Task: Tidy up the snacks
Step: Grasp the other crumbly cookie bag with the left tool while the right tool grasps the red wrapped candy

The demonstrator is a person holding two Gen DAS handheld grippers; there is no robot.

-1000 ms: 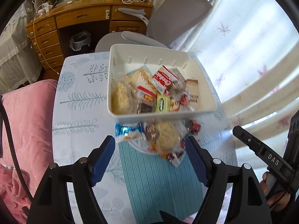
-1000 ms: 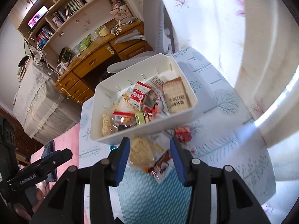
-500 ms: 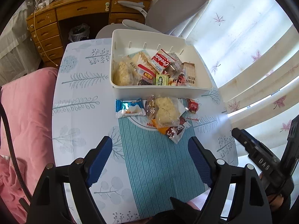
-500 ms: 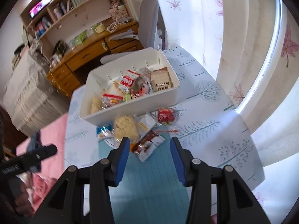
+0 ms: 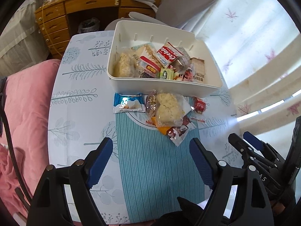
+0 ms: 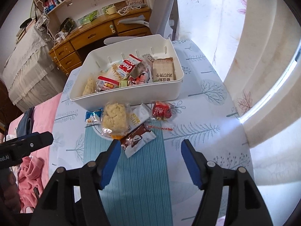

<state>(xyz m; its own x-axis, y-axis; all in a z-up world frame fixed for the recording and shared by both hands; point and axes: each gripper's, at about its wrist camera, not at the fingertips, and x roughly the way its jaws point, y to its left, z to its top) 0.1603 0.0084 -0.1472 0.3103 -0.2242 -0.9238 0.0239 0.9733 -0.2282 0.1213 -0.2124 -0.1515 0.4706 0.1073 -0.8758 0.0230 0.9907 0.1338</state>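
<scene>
A white bin holding several wrapped snacks stands at the table's far side. In front of it lie loose snacks: a blue packet, a pale crumbly cake in clear wrap, a red packet and a brown-and-white packet. My left gripper hovers open over the striped mat, nothing between its fingers. My right gripper is opening, its jaws empty, the brown-and-white packet just beyond its left fingertip.
A teal striped mat lies on the leaf-printed tablecloth. A pink quilt is to the left, a grey chair and wooden desk behind the table, curtains on the right.
Both grippers pulled back from the bin toward the near mat. The right gripper's jaws spread wider. The left jaws widened a little. The snacks stayed put.
</scene>
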